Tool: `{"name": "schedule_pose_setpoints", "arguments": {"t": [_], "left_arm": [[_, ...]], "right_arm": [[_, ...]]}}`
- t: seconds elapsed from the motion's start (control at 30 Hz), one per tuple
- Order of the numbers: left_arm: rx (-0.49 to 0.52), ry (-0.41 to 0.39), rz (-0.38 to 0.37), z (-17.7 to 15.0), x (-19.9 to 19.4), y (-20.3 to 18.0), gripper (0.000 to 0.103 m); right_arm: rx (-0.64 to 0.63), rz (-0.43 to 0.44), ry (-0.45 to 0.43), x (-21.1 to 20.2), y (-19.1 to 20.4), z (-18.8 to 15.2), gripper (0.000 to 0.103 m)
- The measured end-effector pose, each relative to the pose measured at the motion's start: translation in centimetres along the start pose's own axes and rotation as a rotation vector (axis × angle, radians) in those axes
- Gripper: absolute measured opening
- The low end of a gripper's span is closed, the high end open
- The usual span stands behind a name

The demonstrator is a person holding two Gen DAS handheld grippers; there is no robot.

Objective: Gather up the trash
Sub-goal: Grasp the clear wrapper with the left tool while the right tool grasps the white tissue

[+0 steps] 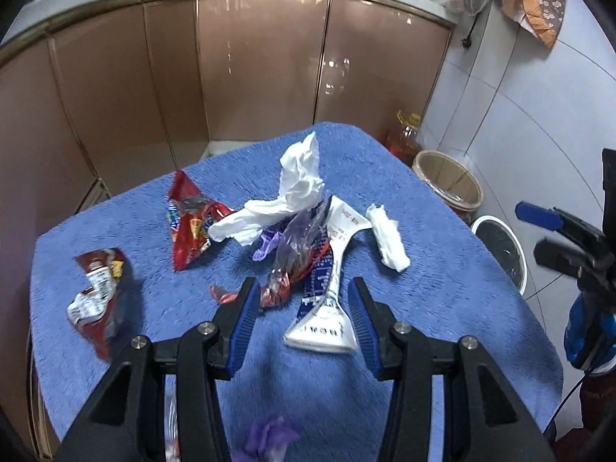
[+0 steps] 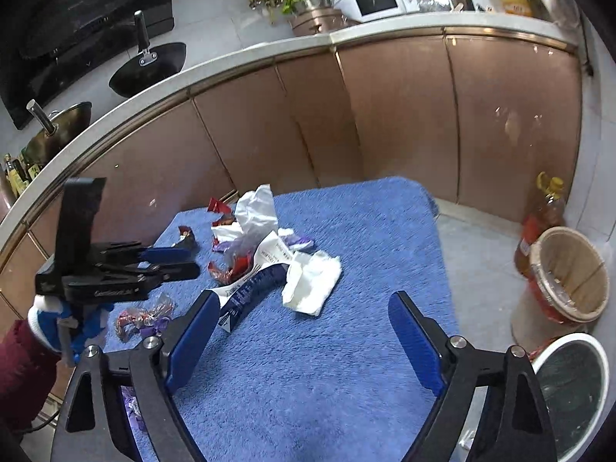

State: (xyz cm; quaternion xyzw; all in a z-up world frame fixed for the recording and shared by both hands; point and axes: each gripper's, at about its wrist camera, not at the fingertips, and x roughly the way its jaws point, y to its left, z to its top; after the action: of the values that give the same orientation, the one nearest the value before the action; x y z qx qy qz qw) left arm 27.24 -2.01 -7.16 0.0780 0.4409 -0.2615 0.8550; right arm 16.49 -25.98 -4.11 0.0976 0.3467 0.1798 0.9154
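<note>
In the right wrist view, the blue towel [image 2: 346, 346] lies bare across the centre and lower frame, free room for a claw. Litter crowds the left centre: a crumpled tissue [image 2: 312, 283], a blue-and-white wrapper [image 2: 250, 294] and a red wrapper [image 2: 227, 269]. Off the bench at lower right, a wooden bucket [image 2: 569, 273] and a white bin [image 2: 569, 389] stand on the floor.

Wrappers [image 1: 188, 227] and tissues [image 1: 300, 177] litter blue towel [image 1: 442, 288] — fingers [image 1: 244, 319] apart.

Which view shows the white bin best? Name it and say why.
Right wrist view: the white bin shows its round rim and dark inside, at bottom right on the floor. Left wrist view shows it smaller, partly cut off by the blue towel.
</note>
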Motion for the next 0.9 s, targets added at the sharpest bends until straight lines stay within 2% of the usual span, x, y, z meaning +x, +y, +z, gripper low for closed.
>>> {"name": "schedule_pose_setpoints", "arguments": {"t": [0.3,0.4,0.47,0.63,0.7,0.9], "left_arm": [[-0.007,0.076,-0.011,0.7,4.1,1.8,0.044],[-0.012,0.093,-0.021,0.7,5.1,1.9,0.041],[-0.012,0.1,-0.027,0.7,5.6,2.1,0.039],[0.003,0.121,-0.044,1.0,7.0,2.1,0.033],[0.008,0.129,-0.045,1.1,7.5,2.2,0.021],[0.012,0.119,-0.069,1.0,7.6,2.6,0.013]], "right_arm": [[-0.018,0.022,0.065,3.9,0.4,-0.5,0.084],[-0.027,0.03,0.08,5.2,0.6,-0.4,0.076],[-0.039,0.034,0.094,6.1,1.0,-0.3,0.067],[-0.07,0.041,0.125,8.6,1.9,-0.1,0.057],[-0.086,0.039,0.137,9.6,2.1,0.2,0.052],[-0.112,0.001,0.206,13.1,2.1,0.2,0.037]]}}
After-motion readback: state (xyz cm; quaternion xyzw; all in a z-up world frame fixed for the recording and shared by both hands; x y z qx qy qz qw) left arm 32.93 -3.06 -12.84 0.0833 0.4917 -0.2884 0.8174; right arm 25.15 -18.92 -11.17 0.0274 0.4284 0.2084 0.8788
